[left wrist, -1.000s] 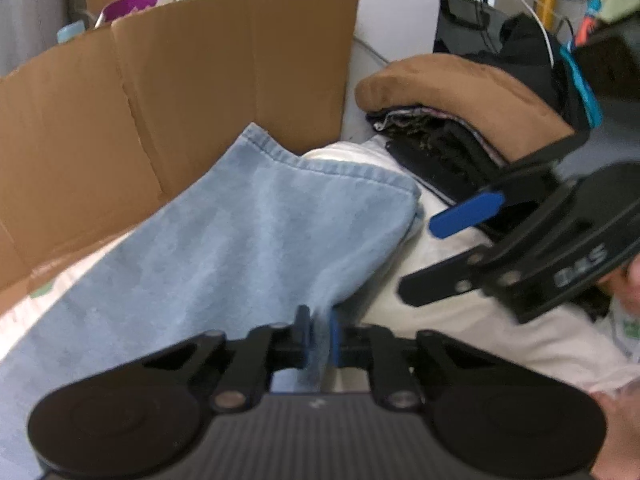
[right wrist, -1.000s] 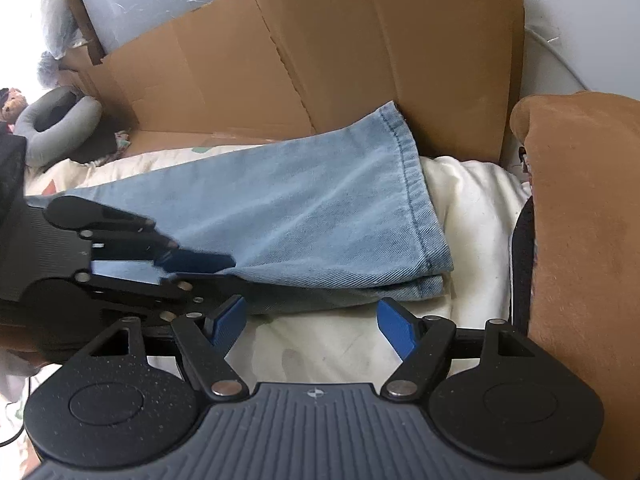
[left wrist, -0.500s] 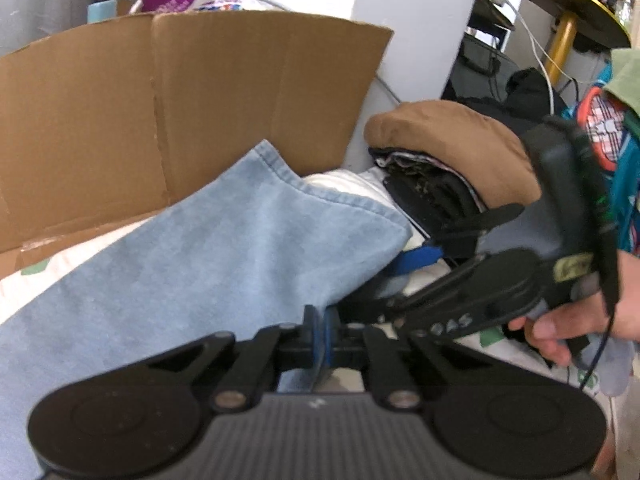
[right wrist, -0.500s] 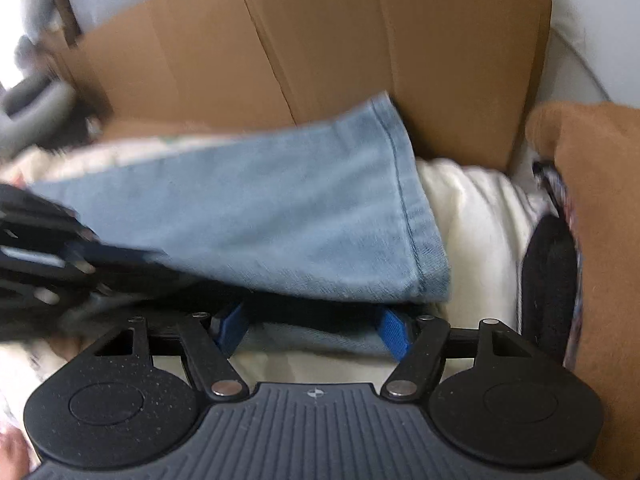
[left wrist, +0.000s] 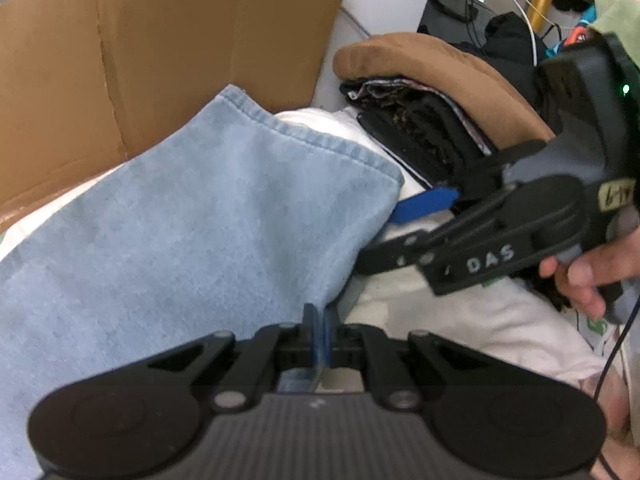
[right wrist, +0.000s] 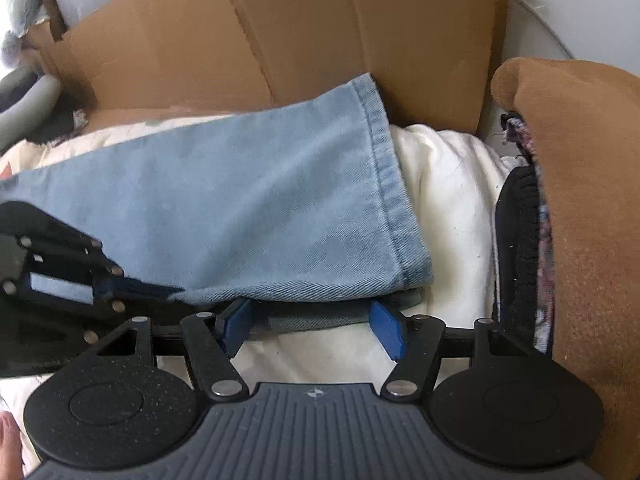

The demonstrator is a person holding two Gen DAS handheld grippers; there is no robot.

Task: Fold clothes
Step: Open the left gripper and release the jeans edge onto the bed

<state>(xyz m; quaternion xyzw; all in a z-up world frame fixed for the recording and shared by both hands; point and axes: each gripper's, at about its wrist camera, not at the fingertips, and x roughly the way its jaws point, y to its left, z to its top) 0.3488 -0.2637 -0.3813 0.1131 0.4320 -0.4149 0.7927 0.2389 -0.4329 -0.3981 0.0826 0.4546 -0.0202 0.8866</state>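
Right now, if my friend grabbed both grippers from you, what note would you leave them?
Left hand-held gripper: shut on the jeans, pinching the near edge.
Right hand-held gripper: jaws closing around the jeans' lower layer near the hem corner; not pressing yet.
Jeans lie on the white bedding, legs stacked, hem toward the cardboard. Folded pile sits to the right.
Done: legs laid together. Left: finish the right grip, then fold the jeans over.
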